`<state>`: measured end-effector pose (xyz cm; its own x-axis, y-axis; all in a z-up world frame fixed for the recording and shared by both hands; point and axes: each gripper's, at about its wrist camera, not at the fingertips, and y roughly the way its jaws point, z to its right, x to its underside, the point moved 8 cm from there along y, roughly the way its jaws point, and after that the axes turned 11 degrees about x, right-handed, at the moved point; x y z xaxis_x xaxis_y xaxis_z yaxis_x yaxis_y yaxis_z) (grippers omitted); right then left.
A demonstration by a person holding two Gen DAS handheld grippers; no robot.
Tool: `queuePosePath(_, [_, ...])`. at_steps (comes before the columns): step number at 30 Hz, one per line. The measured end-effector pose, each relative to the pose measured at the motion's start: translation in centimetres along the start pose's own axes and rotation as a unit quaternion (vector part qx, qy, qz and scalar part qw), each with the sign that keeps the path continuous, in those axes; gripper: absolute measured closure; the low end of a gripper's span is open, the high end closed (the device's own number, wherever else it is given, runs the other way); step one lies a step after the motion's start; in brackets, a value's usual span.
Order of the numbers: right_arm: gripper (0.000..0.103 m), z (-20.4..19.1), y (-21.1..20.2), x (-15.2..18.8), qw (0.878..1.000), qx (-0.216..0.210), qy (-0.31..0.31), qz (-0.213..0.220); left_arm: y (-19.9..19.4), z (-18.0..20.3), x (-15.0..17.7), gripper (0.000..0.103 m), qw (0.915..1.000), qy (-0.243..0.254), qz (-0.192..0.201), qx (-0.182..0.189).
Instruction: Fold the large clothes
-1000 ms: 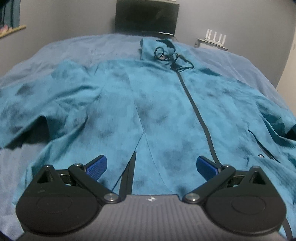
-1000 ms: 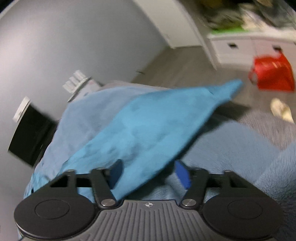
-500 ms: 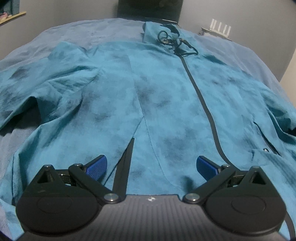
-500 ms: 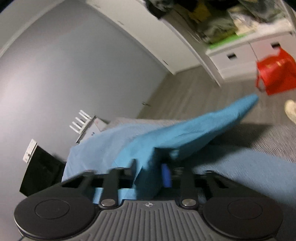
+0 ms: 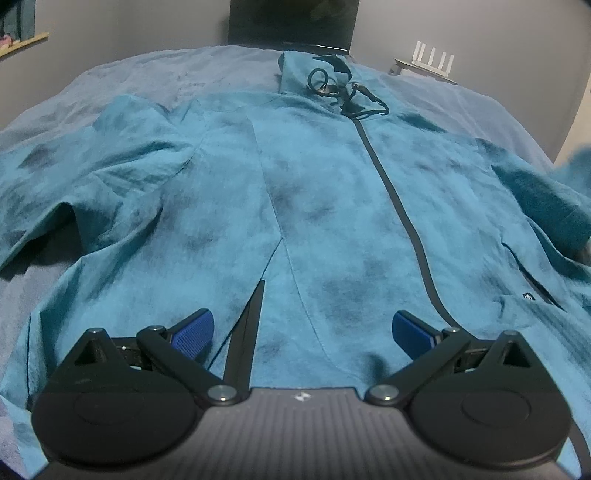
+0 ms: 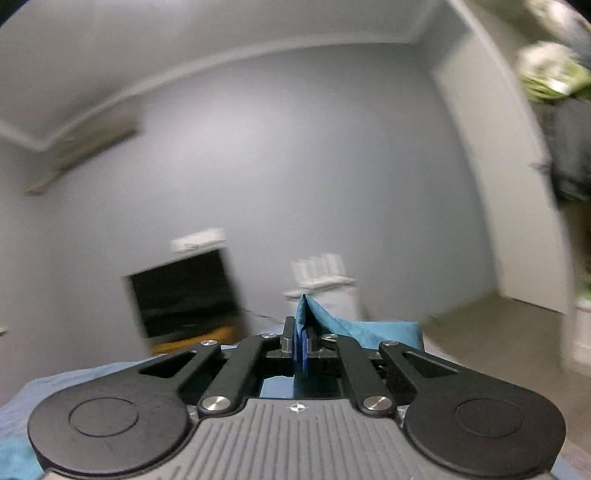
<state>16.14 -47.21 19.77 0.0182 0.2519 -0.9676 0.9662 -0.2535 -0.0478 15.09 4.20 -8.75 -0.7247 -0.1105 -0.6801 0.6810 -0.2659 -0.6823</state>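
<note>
A teal zip-front jacket [image 5: 332,206] lies spread face up on a blue bedsheet [image 5: 155,77], collar at the far end with a black cord looped on it. My left gripper [image 5: 303,328] hovers open over the jacket's hem, blue pads wide apart with nothing between them. In the right wrist view my right gripper [image 6: 302,343] is shut on a fold of the jacket's teal sleeve [image 6: 321,319], which sticks up past the pads and trails off to the right. That gripper points level at the grey wall, lifted off the bed.
A dark monitor [image 5: 291,22] and a white router [image 5: 432,61] stand beyond the bed's far end. The right wrist view shows the same monitor [image 6: 181,291], a doorway on the right and blurred shelves at the top right.
My right gripper closed on the sleeve, then rose and swung from looking down at the floor to level at the wall. The left gripper stayed open over the hem.
</note>
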Motion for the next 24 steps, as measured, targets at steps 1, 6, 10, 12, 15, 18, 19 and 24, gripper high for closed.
queuePosePath(1, [0.100,-2.6,-0.2,-0.4,1.000,-0.027,-0.004,-0.003,0.0,-0.1,0.0,0.000,1.0000,-0.003,0.000,0.002])
queuePosePath(6, [0.100,-15.7,-3.4,0.8,0.987,-0.154,-0.041,-0.028,-0.1,-0.3,-0.1,0.000,0.9999,-0.009,0.004,0.010])
queuePosePath(10, [0.100,-24.6,-6.8,5.5,0.966,-0.235,-0.061,-0.089,-0.3,-0.6,-0.2,0.000,0.9996,-0.018,0.008,0.020])
queuePosePath(12, [0.100,-28.2,-8.7,9.0,0.955,-0.260,-0.075,-0.124,-0.5,-1.0,-0.3,0.000,0.9992,-0.028,0.013,0.024])
queuePosePath(15, [0.099,-30.5,-10.9,14.7,0.940,-0.270,-0.092,-0.189,-0.9,-1.8,-0.7,0.000,0.9986,-0.041,0.023,0.024])
queuePosePath(18, [0.095,-30.9,-11.6,20.5,0.918,-0.265,-0.084,-0.283,-1.2,-2.6,-1.1,0.000,0.9978,-0.053,0.031,0.024])
queuePosePath(19, [0.091,-30.4,-12.3,22.1,0.910,-0.260,-0.078,-0.313,-1.3,-2.7,-1.2,0.000,0.9976,-0.055,0.032,0.026])
queuePosePath(24, [0.063,-22.9,-10.3,22.9,0.902,-0.219,0.002,-0.371,-1.1,-1.8,-1.2,0.000,0.9985,-0.030,0.029,0.036])
